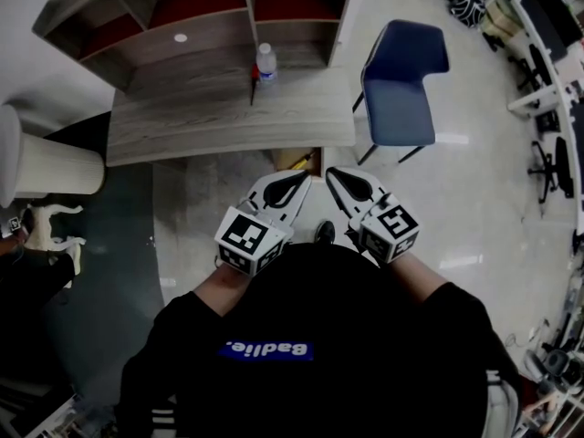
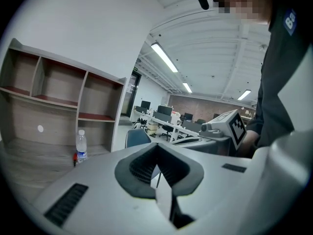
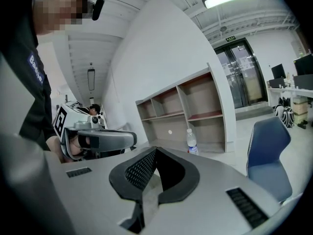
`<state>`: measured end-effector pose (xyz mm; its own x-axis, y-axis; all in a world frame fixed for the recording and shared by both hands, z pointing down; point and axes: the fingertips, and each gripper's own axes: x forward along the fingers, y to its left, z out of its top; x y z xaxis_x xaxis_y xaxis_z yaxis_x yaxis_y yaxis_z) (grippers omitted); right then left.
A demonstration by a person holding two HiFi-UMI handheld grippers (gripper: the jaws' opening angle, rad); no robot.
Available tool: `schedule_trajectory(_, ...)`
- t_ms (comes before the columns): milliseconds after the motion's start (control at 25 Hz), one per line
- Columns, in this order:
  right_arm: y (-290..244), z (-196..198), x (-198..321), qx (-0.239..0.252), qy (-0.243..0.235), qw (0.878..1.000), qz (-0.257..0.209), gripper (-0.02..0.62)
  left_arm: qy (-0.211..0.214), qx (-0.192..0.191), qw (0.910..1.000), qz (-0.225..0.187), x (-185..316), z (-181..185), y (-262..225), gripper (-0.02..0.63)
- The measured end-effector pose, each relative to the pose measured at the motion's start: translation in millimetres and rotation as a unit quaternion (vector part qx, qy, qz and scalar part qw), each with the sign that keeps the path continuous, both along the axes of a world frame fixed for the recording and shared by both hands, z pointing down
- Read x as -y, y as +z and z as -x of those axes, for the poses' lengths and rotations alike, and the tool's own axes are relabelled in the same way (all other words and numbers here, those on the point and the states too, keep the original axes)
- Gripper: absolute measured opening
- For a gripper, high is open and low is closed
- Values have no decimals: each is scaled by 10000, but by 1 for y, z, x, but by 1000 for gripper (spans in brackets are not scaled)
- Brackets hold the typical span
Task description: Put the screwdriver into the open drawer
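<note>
The screwdriver [image 1: 253, 82] is tiny in the head view, near the tabletop's [image 1: 182, 126] back edge just beside the bottle [image 1: 265, 62]; its tip cannot be made out. In the left gripper view only a red bit shows by the bottle's foot, the rest behind the left hand-held gripper's [image 2: 157, 148] body. The drawer [image 1: 294, 158] shows only as a tan strip under the tabletop's near edge, its near part behind the tips of the left and the right hand-held gripper [image 1: 334, 175]; its inside cannot be told.
</note>
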<state>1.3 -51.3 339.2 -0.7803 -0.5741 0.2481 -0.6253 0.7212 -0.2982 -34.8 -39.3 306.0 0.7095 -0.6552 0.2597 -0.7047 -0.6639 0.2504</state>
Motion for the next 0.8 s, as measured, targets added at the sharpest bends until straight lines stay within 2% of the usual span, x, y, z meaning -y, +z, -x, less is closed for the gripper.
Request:
schedule_trajectory(560, -3, -1, -3, -10, -5, 10000, -75, 28, 46, -75, 9999, 49, -2, -4, -2, 2)
schedule_trajectory(800, -3, -1, -2, -1, -33, 9999, -120, 28, 20, -84, 9999, -82, 0, -2, 0, 2)
